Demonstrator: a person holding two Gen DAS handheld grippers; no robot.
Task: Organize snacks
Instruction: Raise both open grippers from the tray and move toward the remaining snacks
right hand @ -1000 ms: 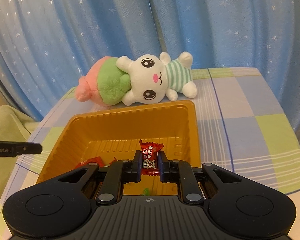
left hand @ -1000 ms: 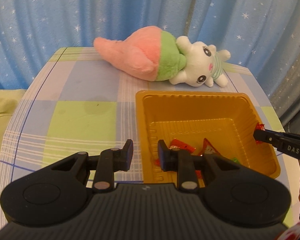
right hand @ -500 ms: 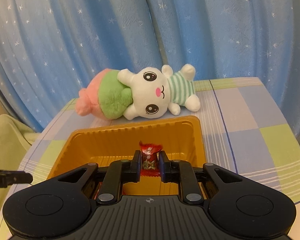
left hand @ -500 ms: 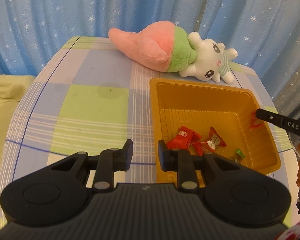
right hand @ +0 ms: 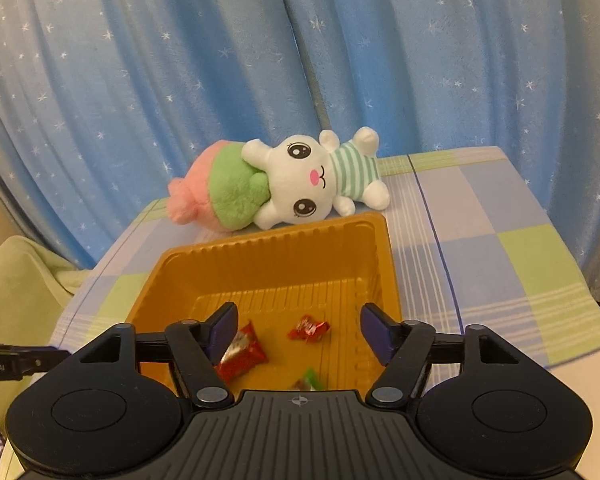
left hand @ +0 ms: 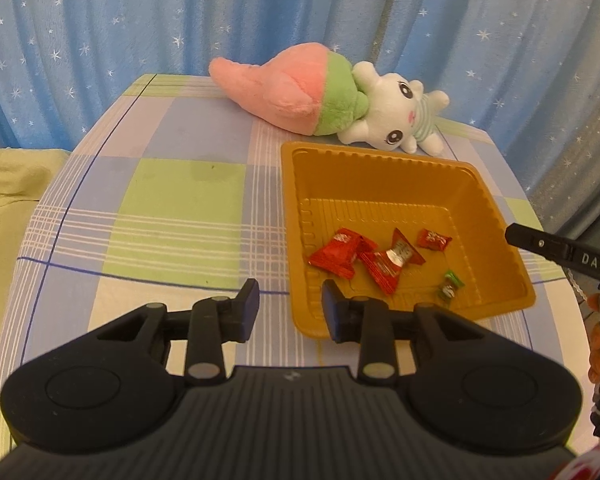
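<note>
Snacks: 4 crinkly red foil-wrapped candies [left hand: 384, 262] and 1 small green-wrapped one [left hand: 449, 286] lie loose in a ribbed, glossy orange plastic tray [left hand: 380, 168] near the checked tablecloth's [left hand: 172, 200] front edge. Right gripper [right hand: 300, 330] hangs over the tray, jaws just spread wide, nothing between them. Left gripper [left hand: 290, 308], slightly parted, straddles the tray's near-left corner, unpinched.

Our two black handheld grippers

We see ribbed housings, silver pivot screws, blue pads on the right gripper [right hand: 296, 330] and left gripper [left hand: 290, 306].
</note>
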